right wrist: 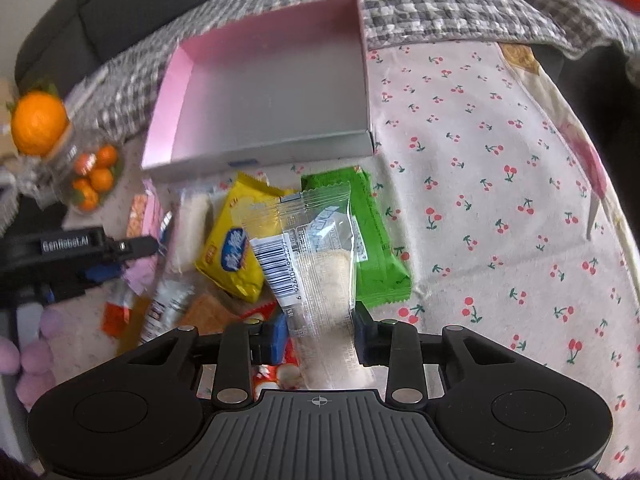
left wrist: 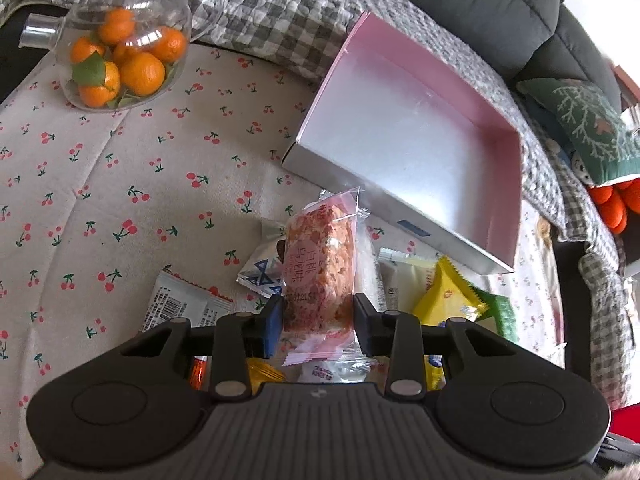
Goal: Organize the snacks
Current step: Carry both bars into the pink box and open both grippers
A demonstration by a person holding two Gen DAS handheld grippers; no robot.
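Note:
My left gripper (left wrist: 318,318) is shut on a pink crumbly snack bar in a clear wrapper (left wrist: 320,264), held above a pile of snack packets. My right gripper (right wrist: 320,332) is shut on a clear-wrapped white rice snack with a barcode (right wrist: 316,264). An empty box with pink walls and a silver floor lies beyond both, in the left wrist view (left wrist: 408,136) and in the right wrist view (right wrist: 272,92). Yellow (right wrist: 236,244) and green (right wrist: 376,240) packets lie under the right gripper. The left gripper (right wrist: 100,256) shows at the right wrist view's left.
A glass teapot of small oranges (left wrist: 124,48) stands at the far left on the cherry-print cloth (left wrist: 120,200). A grey checked blanket (left wrist: 280,12) and dark sofa (left wrist: 500,8) lie behind the box. Several more packets (left wrist: 184,304) lie near the left gripper.

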